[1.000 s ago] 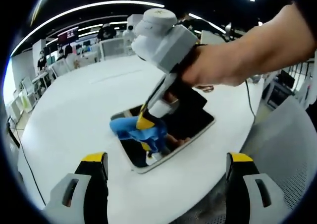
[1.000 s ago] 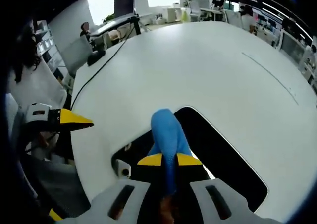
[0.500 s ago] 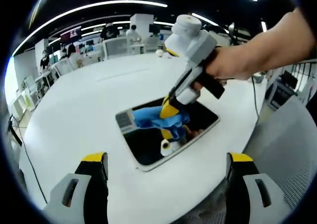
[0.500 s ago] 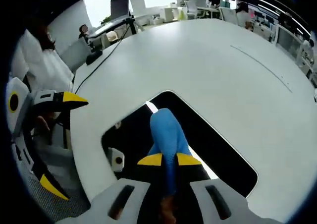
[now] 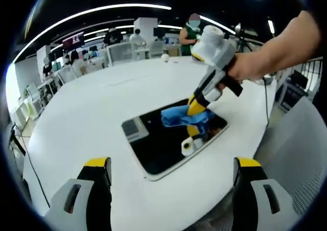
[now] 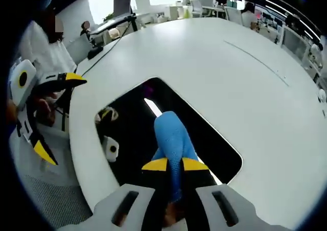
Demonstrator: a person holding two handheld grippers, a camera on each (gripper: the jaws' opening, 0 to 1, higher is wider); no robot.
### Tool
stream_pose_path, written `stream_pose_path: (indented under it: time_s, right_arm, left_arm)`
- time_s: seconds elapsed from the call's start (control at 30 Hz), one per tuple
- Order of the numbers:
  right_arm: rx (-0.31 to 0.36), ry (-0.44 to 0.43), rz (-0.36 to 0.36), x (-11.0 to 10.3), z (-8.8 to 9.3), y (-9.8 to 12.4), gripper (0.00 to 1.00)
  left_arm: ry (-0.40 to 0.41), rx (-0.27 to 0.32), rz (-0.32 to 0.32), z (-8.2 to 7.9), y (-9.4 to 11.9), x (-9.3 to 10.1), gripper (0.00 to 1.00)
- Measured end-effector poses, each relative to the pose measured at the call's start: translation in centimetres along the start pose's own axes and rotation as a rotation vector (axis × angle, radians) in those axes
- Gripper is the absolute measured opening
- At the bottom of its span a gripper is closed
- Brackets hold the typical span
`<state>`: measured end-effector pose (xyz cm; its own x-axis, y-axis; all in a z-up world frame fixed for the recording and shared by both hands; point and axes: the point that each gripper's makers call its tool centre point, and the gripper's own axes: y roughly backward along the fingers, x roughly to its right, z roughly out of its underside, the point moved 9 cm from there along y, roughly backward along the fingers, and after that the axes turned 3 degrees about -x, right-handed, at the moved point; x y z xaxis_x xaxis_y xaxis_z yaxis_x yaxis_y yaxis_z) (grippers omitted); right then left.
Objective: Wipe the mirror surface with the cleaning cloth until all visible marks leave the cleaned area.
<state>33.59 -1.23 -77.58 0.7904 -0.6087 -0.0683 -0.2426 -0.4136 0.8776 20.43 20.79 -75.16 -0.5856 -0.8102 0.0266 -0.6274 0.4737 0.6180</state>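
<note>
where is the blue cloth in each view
Left gripper view: the blue cloth sits right of centre, on the mirror's far end, held in the right claw.
Right gripper view: the cloth is at lower centre, pinched between that view's own jaws, pressed on the mirror.
Shared landmark: the dark rectangular mirror on the white table.

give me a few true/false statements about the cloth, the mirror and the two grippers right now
1. The right gripper is shut on the blue cloth. True.
2. The cloth lies on the white table beside the mirror. False: it is over the mirror.
3. The left gripper holds the cloth. False: its jaws stand open and empty.
4. The mirror lies flat on the table. True.
</note>
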Motion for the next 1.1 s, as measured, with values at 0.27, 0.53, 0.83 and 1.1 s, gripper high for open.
stream_pose_path:
  time_s: [0.27,0.53,0.83,1.1]
  right_arm:
    - [-0.001,-0.060,-0.015,0.9,1.0,0.6,0.03]
    - [0.025,-0.062,-0.025,1.0,1.4,0.7,0.03]
    - [-0.018,-0.092,-0.052,1.3,1.0,0.6,0.03]
    - [-0.035,-0.085,0.003,0.7,0.8,0.5,0.03]
  left_arm:
    - [-0.041,0.001,-0.053,-0.3,0.3,-0.4,1.00]
    - [-0.023,0.032,-0.073,-0.5,0.5,-0.5,1.00]
    - [0.170,0.008,-0.013,0.3,0.1,-0.6,1.00]
    - [0.041,0.021,0.086,-1.3,-0.1,-1.8,1.00]
